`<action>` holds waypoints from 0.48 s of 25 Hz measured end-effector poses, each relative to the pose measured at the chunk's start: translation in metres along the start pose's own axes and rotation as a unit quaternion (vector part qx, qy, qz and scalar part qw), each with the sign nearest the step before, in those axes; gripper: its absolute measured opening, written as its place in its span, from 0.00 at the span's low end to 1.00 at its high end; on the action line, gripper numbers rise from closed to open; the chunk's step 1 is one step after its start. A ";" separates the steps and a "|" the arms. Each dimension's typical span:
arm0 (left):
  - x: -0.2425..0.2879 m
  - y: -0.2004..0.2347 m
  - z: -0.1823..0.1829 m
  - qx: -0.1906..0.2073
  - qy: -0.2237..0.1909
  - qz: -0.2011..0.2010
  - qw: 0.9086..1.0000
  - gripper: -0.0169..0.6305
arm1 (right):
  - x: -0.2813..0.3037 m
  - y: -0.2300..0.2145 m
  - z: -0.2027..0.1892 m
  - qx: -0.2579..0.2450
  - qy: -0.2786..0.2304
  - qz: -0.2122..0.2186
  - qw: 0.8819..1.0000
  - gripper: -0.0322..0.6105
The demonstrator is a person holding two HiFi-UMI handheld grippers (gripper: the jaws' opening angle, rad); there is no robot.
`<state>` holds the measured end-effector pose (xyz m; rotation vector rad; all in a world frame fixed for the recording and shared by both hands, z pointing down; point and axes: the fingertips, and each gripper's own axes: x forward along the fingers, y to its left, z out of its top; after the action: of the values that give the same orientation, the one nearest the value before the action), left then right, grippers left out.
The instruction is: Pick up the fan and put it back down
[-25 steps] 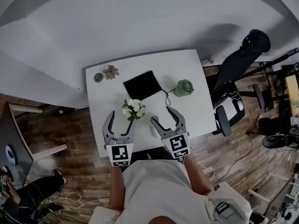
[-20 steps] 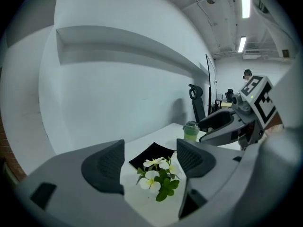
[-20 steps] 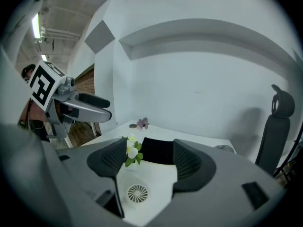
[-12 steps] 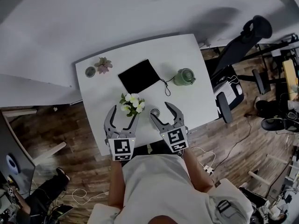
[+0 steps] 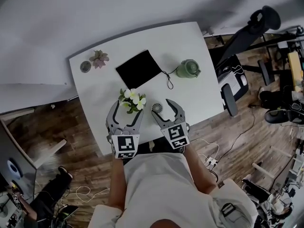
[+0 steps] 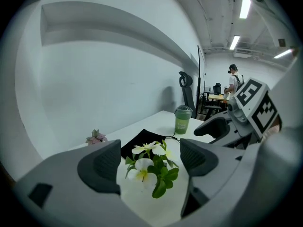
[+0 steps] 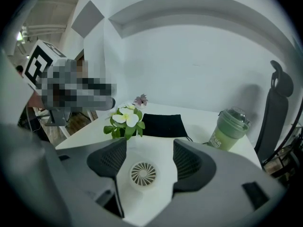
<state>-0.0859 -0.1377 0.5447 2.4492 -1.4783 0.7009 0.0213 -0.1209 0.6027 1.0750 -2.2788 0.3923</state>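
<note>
Your right gripper [image 7: 144, 162] is spread. Its own view shows the fan [image 7: 142, 173], small, round and white, lying grille-up on the white worktop [image 7: 199, 122] in the gap between the pads, with neither pad pressing on it. From the head view the fan is only a pale disc near the worktop's near edge, just right of the white flowers [image 5: 132, 99]. Your left gripper [image 6: 149, 162] has just been opening its jaws. They stand apart with the flowers showing between them, untouched. The green lidded cup [image 7: 229, 129] at far right carries pale print too small to read. Beyond the flowers lies a black pouch [image 5: 138, 69], with a small pink plant [image 5: 99, 59] at far left. Only the left gripper view shows a person [image 6: 234, 81] at a distant desk.
</note>
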 end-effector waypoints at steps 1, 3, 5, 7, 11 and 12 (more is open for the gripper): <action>0.002 -0.001 -0.004 -0.002 0.004 -0.001 1.000 0.63 | 0.002 0.000 -0.004 0.002 0.005 0.000 1.000 0.53; 0.005 -0.004 -0.010 -0.003 0.009 -0.003 1.000 0.64 | 0.005 0.000 -0.013 0.004 0.014 0.002 1.000 0.54; 0.008 -0.006 -0.013 -0.001 0.013 -0.005 1.000 0.64 | 0.008 0.001 -0.021 0.007 0.021 0.003 1.000 0.54; 0.011 -0.008 -0.018 0.001 0.021 -0.007 1.000 0.65 | 0.011 0.002 -0.030 0.009 0.030 0.005 0.999 0.54; 0.014 -0.009 -0.025 0.006 0.033 -0.006 0.999 0.66 | 0.018 0.005 -0.043 0.013 0.047 0.009 0.999 0.54; 0.015 -0.009 -0.026 0.006 0.035 -0.005 0.999 0.67 | 0.019 0.005 -0.045 0.013 0.051 0.010 0.999 0.54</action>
<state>-0.0794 -0.1345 0.5758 2.4141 -1.4392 0.7867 0.0247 -0.1071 0.6498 1.0212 -2.2013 0.4759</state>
